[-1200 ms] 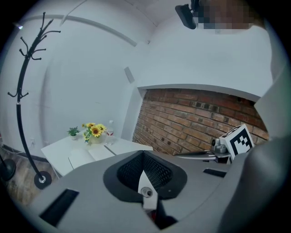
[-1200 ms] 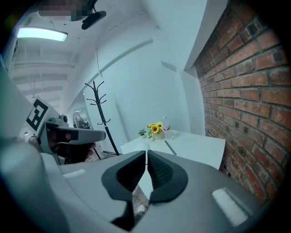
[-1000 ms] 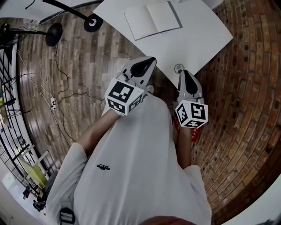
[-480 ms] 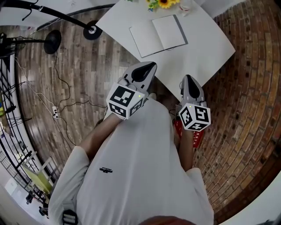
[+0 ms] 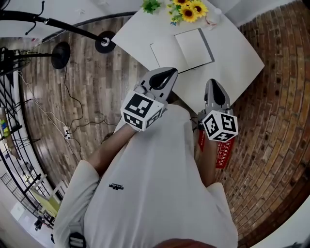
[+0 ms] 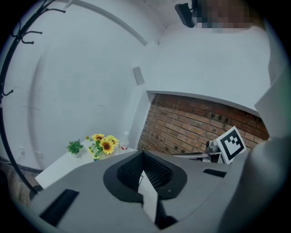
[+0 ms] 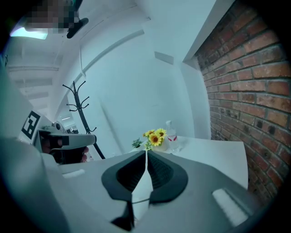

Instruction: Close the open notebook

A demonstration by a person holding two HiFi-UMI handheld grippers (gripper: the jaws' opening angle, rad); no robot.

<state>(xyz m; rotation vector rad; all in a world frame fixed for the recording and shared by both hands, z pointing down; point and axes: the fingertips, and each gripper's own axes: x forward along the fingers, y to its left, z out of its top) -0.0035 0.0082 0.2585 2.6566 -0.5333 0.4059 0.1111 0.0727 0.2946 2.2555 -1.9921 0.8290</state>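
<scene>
The open notebook [image 5: 186,48] lies flat with blank white pages on the white table [image 5: 237,53], seen at the top of the head view. My left gripper [image 5: 170,72] is shut and empty, its tip at the table's near edge just short of the notebook. To its right, my right gripper [image 5: 215,83] is also shut and empty, over the near edge of the table. In the left gripper view the left gripper [image 6: 143,154] hides the notebook behind its shut jaws. In the right gripper view the right gripper [image 7: 146,153] shows its jaws pressed together.
Sunflowers [image 5: 189,8], a small green plant [image 5: 151,6] and a clear bottle [image 7: 171,132] stand at the table's far side. A coat stand's base [image 5: 104,41] and cables [image 5: 68,131] lie on the wood floor at the left. Brick floor [image 5: 276,106] runs along the right.
Both grippers have moved forward toward the table. The table and notebook now sit closer and lower in the head view, and the flowers have come into sight.
</scene>
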